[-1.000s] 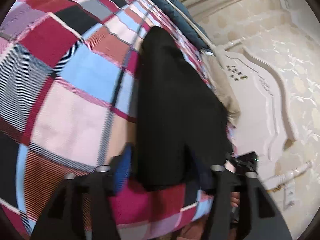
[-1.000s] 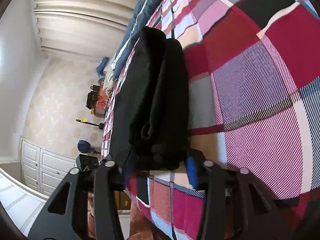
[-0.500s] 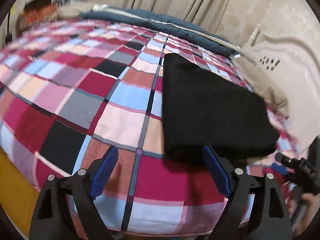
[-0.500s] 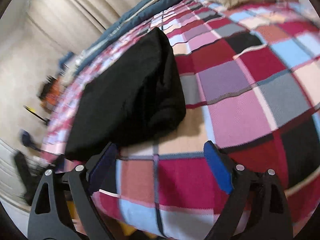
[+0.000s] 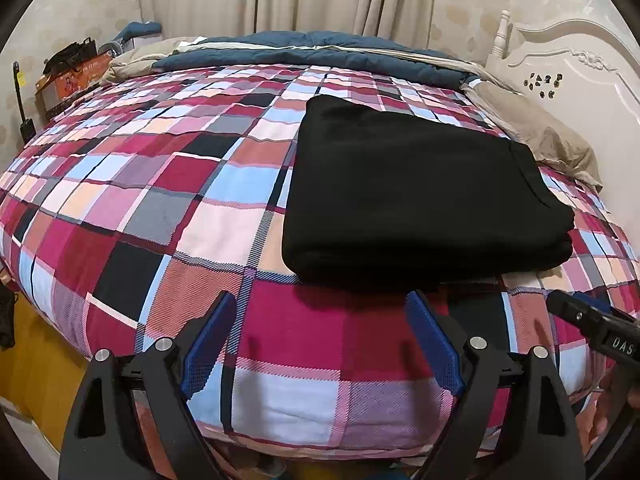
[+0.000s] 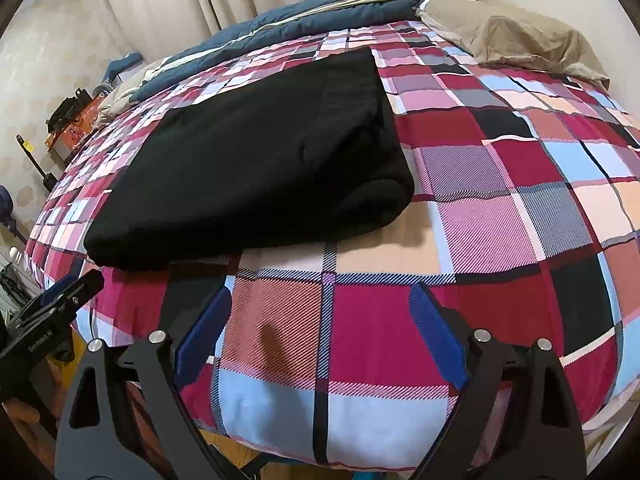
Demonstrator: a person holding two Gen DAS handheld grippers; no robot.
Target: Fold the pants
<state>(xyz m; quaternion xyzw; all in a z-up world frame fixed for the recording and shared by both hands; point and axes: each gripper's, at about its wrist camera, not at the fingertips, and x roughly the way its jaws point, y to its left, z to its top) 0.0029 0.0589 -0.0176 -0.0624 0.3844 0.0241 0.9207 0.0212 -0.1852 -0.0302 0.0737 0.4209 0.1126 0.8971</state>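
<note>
The black pants [image 5: 416,196] lie folded near the bed's [image 5: 132,200] front edge, long side running along it. Left gripper [image 5: 320,340] and right gripper [image 6: 320,332] both hang released and empty, just short of that edge, about equally near.

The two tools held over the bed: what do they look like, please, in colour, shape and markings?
Both look alike. The left tool and the right tool each have two black, wedge-shaped fingers with triangular cut-outs and silver round screws. The inner pads are blue. The right tool's body, seen from the left wrist view, carries white letters, only partly readable.
</note>
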